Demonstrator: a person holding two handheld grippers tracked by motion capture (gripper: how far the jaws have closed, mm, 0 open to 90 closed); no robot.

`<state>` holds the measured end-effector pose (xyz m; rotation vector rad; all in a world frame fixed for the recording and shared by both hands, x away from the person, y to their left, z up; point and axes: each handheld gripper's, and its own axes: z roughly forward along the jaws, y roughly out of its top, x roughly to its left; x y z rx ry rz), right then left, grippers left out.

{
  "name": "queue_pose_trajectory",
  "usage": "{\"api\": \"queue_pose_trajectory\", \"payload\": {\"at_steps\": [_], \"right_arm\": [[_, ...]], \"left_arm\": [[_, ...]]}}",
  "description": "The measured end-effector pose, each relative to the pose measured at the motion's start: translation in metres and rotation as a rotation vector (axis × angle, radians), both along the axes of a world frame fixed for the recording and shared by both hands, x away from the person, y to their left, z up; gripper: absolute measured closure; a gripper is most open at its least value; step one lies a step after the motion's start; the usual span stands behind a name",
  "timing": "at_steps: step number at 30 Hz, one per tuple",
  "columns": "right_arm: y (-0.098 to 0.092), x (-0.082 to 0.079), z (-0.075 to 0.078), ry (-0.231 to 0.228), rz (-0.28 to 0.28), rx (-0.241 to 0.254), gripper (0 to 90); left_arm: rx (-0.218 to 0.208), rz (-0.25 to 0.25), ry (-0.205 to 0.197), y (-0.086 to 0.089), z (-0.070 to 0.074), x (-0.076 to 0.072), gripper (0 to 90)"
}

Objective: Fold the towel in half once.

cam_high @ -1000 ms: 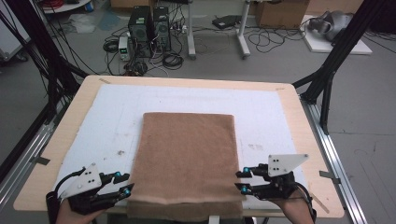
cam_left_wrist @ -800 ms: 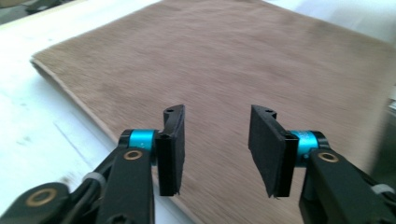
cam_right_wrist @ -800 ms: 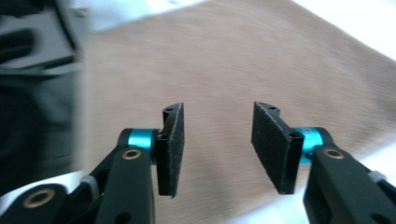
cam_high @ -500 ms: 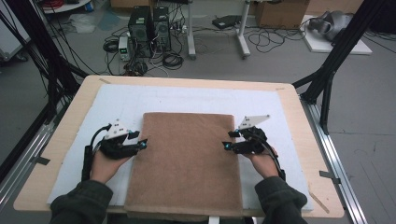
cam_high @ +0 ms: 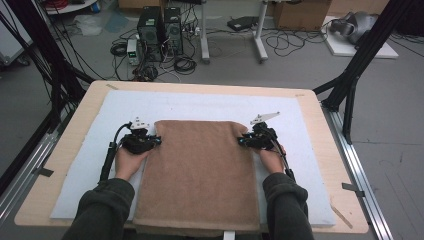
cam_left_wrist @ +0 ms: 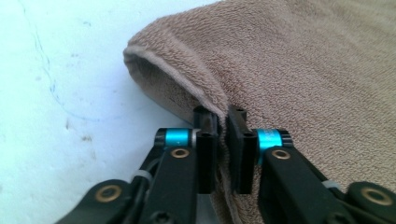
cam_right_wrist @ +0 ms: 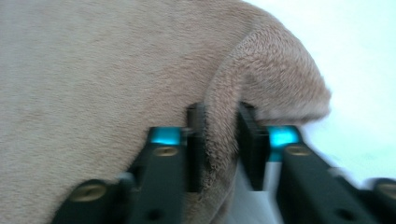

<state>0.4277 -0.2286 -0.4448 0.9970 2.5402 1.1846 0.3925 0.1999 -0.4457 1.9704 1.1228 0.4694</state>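
Gripping brown towel [cam_high: 197, 175] side edges, left tool [cam_high: 150, 142] and right tool [cam_high: 247, 140] both clamped on cloth; fold likely underway, next needing matched travel.

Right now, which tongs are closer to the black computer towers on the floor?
Left. The left tongs grip the brown towel's left edge, below the computer towers; the right tongs grip its right edge, farther across.

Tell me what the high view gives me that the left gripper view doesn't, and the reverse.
High view: the whole towel on the white pad, the right hand-held gripper at its right edge, both forearms, computers on the floor beyond.
Left gripper view: the jaws shut on the towel's hem, and a fold lifted open off the pad ahead.
Both: the left hand-held gripper at the towel's left edge.
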Motion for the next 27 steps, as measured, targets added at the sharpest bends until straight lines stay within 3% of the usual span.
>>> {"api": "queue_pose_trajectory", "payload": {"at_steps": [1,4,9,11,14,16,18,21,23,25,27], "right_arm": [[0.0,0.001,0.001,0.002,0.003,-0.006,79.2],[0.0,0.003,0.012,-0.038,-0.031,-0.007,79.6],[0.003,0.011,0.05,-0.126,-0.052,-0.024,79.8],[0.004,0.015,0.068,-0.16,-0.049,-0.018,80.1],[0.005,0.023,0.087,-0.215,-0.063,-0.018,75.6],[0.005,0.027,0.087,-0.245,-0.099,-0.022,62.0],[0.001,0.032,0.078,-0.169,-0.114,0.007,52.4],[-0.003,0.034,0.066,-0.06,-0.109,-0.01,42.4],[-0.003,0.031,0.065,-0.014,-0.091,-0.001,39.8],[0.0,0.023,0.07,-0.015,-0.064,-0.028,39.7],[0.002,0.011,0.076,-0.062,-0.037,-0.019,40.5]], "left_arm": [[0.004,0.009,-0.014,0.001,0.002,0.002,84.2],[-0.041,0.038,-0.077,0.004,0.016,0.005,84.3],[-0.036,0.054,-0.18,0.001,0.055,0.014,84.4],[-0.01,0.06,-0.214,0.002,0.072,0.022,84.3],[-0.014,0.056,-0.218,0.006,0.085,0.035,82.4],[0.011,0.073,-0.193,0.008,0.083,0.04,64.9],[0.002,0.061,-0.157,0.013,0.078,0.04,57.9],[0.002,0.041,-0.144,0.02,0.071,0.031,55.8],[0.004,0.017,-0.148,0.023,0.069,0.021,54.9],[-0.002,-0.006,-0.137,0.027,0.067,0.011,54.1],[-0.003,-0.028,-0.154,0.03,0.066,-0.002,51.9]]}}
